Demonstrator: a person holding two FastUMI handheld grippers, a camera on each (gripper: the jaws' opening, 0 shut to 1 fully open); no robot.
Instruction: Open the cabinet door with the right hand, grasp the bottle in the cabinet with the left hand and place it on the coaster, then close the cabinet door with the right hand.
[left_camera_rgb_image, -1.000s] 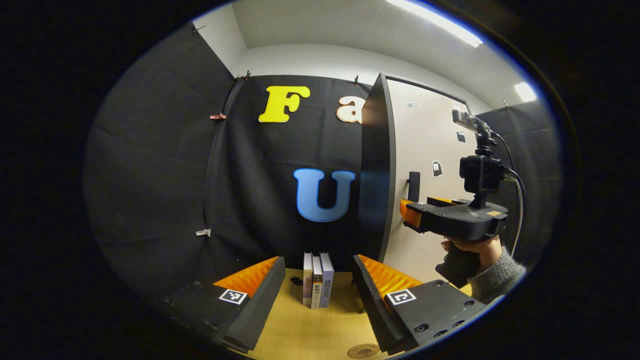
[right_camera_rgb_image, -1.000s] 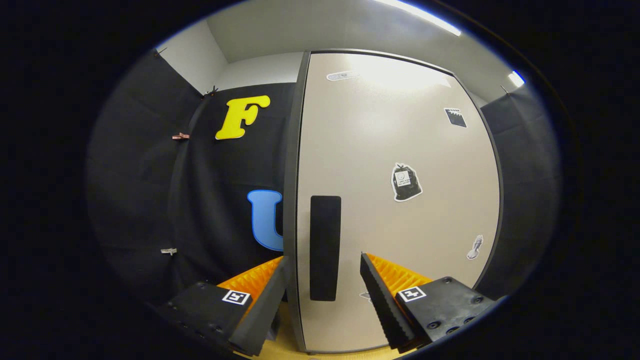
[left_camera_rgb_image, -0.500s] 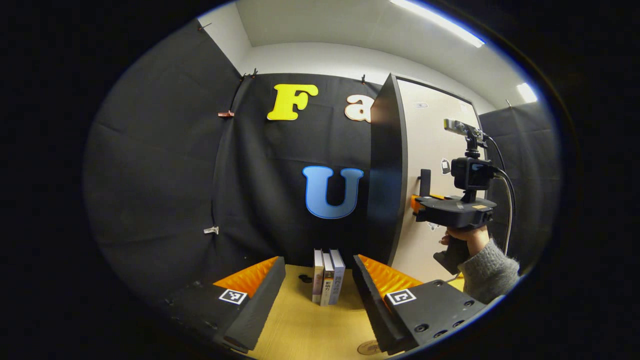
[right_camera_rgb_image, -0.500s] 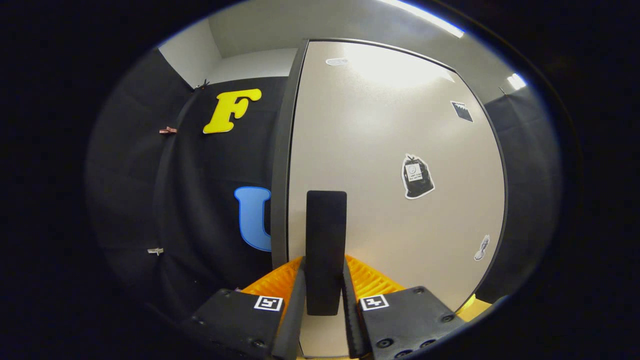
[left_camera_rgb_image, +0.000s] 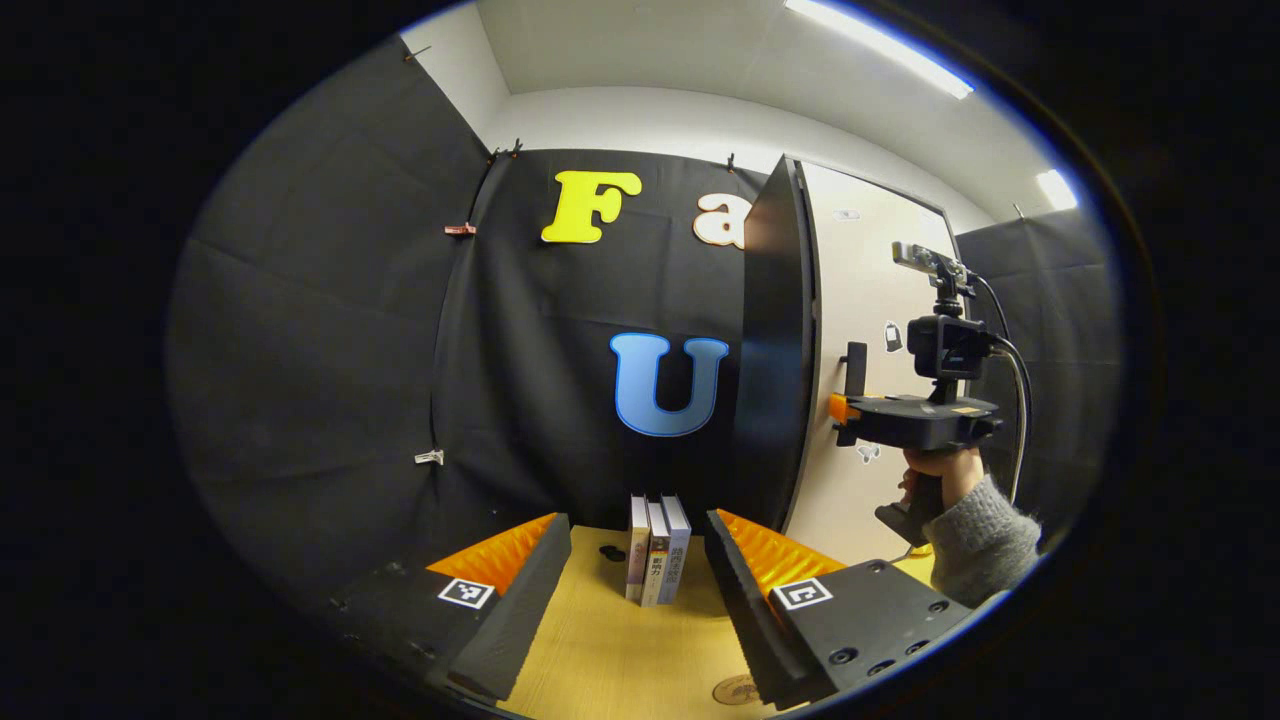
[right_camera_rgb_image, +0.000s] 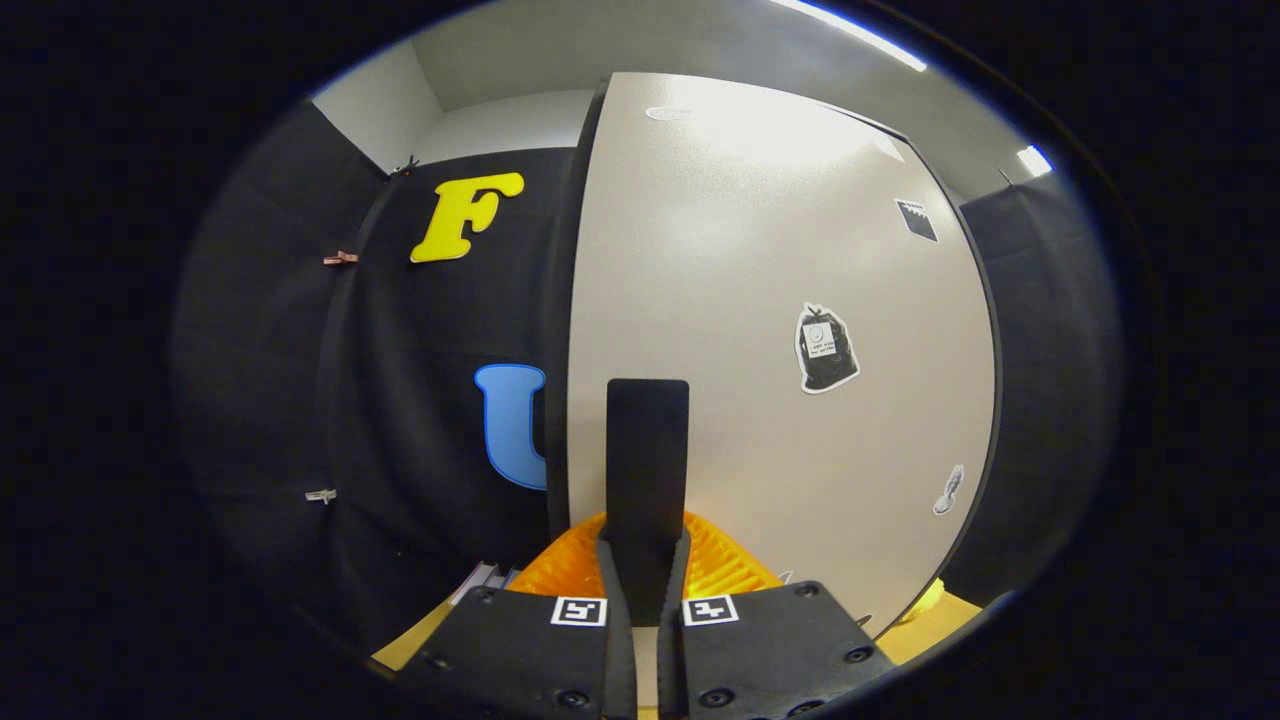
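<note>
The cabinet door (right_camera_rgb_image: 770, 300) is a tall beige panel with a black vertical handle (right_camera_rgb_image: 647, 450) near its left edge. My right gripper (right_camera_rgb_image: 645, 542) is shut on the lower part of that handle. In the left gripper view the right gripper (left_camera_rgb_image: 840, 410) is held by a hand (left_camera_rgb_image: 940, 470) against the handle (left_camera_rgb_image: 855, 365), beside the cabinet's dark side (left_camera_rgb_image: 775, 340). A thin dark gap shows at the door's edge. My left gripper (left_camera_rgb_image: 635, 520) hangs open over the wooden table (left_camera_rgb_image: 610, 660) with nothing in it. A round coaster (left_camera_rgb_image: 735, 690) lies by its right finger. The door hides the cabinet's inside.
Three upright books (left_camera_rgb_image: 658, 550) stand on the table just left of the cabinet, straight ahead of the left gripper; their tops (right_camera_rgb_image: 485, 578) peek out in the right gripper view. Stickers (right_camera_rgb_image: 827, 348) dot the door. Black cloth walls close off the left and back.
The right gripper went from open around the handle to shut on it and slid further onto it. The door's handle edge looks slightly nearer. The left gripper barely moved.
</note>
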